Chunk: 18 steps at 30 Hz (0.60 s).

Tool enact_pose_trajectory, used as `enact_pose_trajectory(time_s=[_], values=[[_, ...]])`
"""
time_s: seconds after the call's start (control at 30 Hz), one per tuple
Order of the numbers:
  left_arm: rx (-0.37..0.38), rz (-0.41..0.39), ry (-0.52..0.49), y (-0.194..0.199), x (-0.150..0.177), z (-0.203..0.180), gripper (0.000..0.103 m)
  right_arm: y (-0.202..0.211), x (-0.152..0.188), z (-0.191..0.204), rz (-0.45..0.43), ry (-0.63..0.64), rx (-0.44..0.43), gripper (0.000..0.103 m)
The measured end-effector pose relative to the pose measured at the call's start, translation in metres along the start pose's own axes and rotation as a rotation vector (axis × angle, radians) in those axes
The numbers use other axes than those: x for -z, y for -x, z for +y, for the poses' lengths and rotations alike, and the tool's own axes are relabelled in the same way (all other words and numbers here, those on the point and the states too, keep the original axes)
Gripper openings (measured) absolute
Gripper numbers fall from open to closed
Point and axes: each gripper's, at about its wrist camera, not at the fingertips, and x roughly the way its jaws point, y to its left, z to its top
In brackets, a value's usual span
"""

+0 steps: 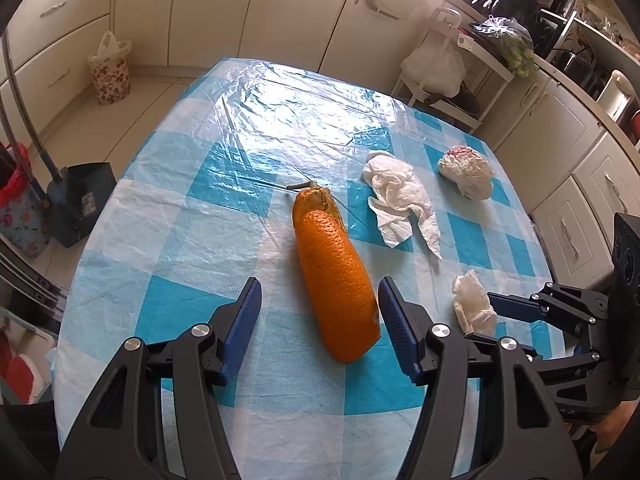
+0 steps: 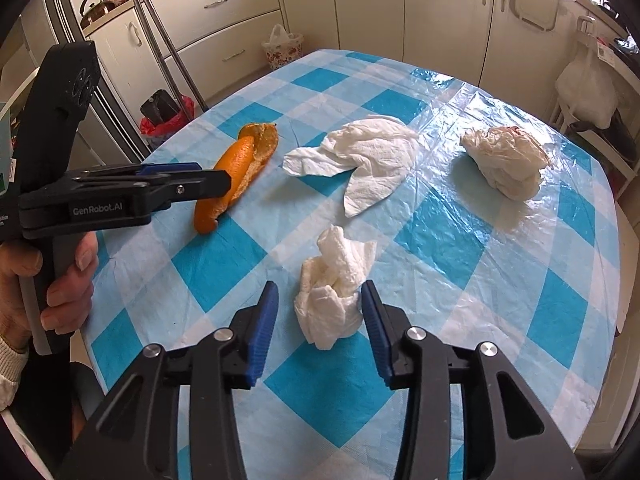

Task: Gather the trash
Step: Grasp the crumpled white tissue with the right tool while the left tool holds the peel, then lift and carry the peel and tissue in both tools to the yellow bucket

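The left gripper (image 1: 320, 312) hangs low over the table (image 1: 192, 240), its two blue fingers spread wide w/ the near end of the orange peel (image 1: 334, 280) between them; the right-side pad looks to be just at the peel's edge, the left one is apart from it. In the right wrist view the person's hand (image 2: 48, 276) holds this tool by the handle, tool level, fingers pointing across the table to the peel. The peel is a long curved strip, its long axis running away from the left gripper, far tip turned up showing pale inside. The right gripper (image 2: 320, 320) is also low, tongs spread, w/ a small crumpled tissue (image 2: 334, 292) between them; right pad is about touching it, left pad apart. The tissue sits near the table's front edge. Beyond it lies a bigger white paper towel (image 2: 364, 156), flat and open, and farther right a crumpled plastic bag (image 2: 508, 160), well apart from both grippers.
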Motion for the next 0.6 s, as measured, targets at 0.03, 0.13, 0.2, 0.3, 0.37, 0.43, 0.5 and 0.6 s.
enact_pose_trajectory(time_s=[0.03,0.13,0.2,0.3,0.37,0.43,0.5,0.6], values=[[-0.006,-0.001,-0.007,-0.001,0.000,-0.002,0.058,-0.001,0.000,-0.001,0.003,-0.002,0.002,0.043],[-0.012,-0.006,-0.009,-0.003,0.000,-0.007,0.058,-0.004,0.001,-0.002,0.011,-0.007,0.007,0.043],[-0.036,-0.013,-0.016,-0.005,0.000,-0.012,0.058,-0.005,0.002,-0.002,0.014,-0.007,0.011,0.043],[-0.059,-0.021,-0.031,-0.008,0.001,-0.020,0.058,-0.004,0.003,-0.003,0.012,-0.011,0.014,0.043],[-0.049,-0.023,-0.031,-0.009,0.001,-0.023,0.046,-0.004,0.004,-0.005,0.010,-0.014,0.018,0.043],[-0.047,-0.018,-0.037,-0.011,0.002,-0.025,0.032,-0.003,0.005,-0.006,0.008,-0.019,0.021,0.043],[-0.036,-0.011,-0.035,-0.012,0.002,-0.026,0.021,-0.003,0.005,-0.007,0.007,-0.020,0.025,0.041],[-0.027,-0.013,-0.032,-0.010,0.003,-0.026,0.018,-0.002,0.006,-0.007,0.007,-0.016,0.019,0.027]])
